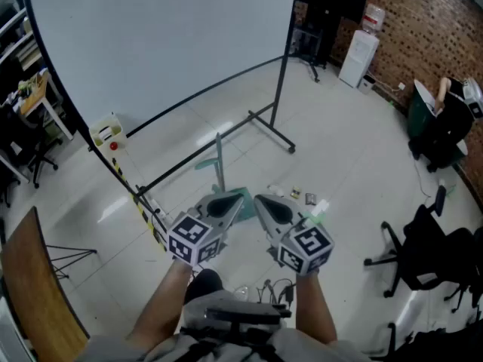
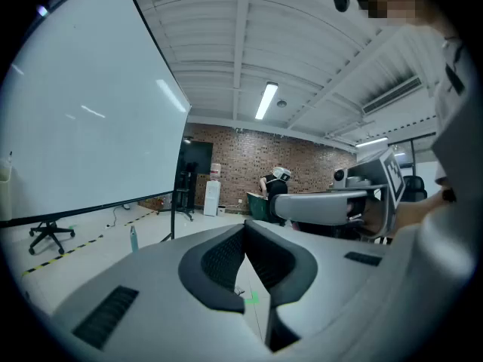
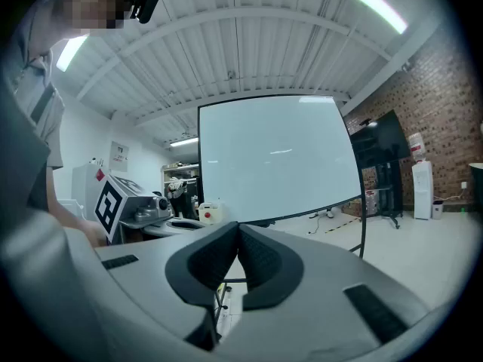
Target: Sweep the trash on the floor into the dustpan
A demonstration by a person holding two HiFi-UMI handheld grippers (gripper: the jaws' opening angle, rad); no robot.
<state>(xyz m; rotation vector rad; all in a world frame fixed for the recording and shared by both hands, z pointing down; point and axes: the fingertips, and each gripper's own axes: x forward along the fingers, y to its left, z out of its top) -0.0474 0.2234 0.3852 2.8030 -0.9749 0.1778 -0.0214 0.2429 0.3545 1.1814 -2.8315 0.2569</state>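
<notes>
A green dustpan [image 1: 235, 196] with an upright handle [image 1: 219, 157] stands on the white floor, just beyond my grippers. Small pieces of trash [image 1: 294, 194] lie scattered to its right, among them a green scrap [image 1: 321, 205]. My left gripper [image 1: 220, 204] and right gripper [image 1: 270, 206] hang side by side above the floor, nearly level, both shut with nothing between the pads. In the left gripper view the left gripper [image 2: 244, 232] has its pads together, and the right gripper view shows the same of the right gripper [image 3: 238, 232]. The left gripper partly hides the pan.
A large whiteboard [image 1: 166, 36] on a black wheeled stand [image 1: 273, 127] rises behind the dustpan. Yellow-black tape [image 1: 139, 206] runs along the floor at left, beside a wooden tabletop [image 1: 38, 292]. Office chairs [image 1: 423, 255] stand at right, a water dispenser [image 1: 357, 57] and a person [image 1: 445, 100] farther back.
</notes>
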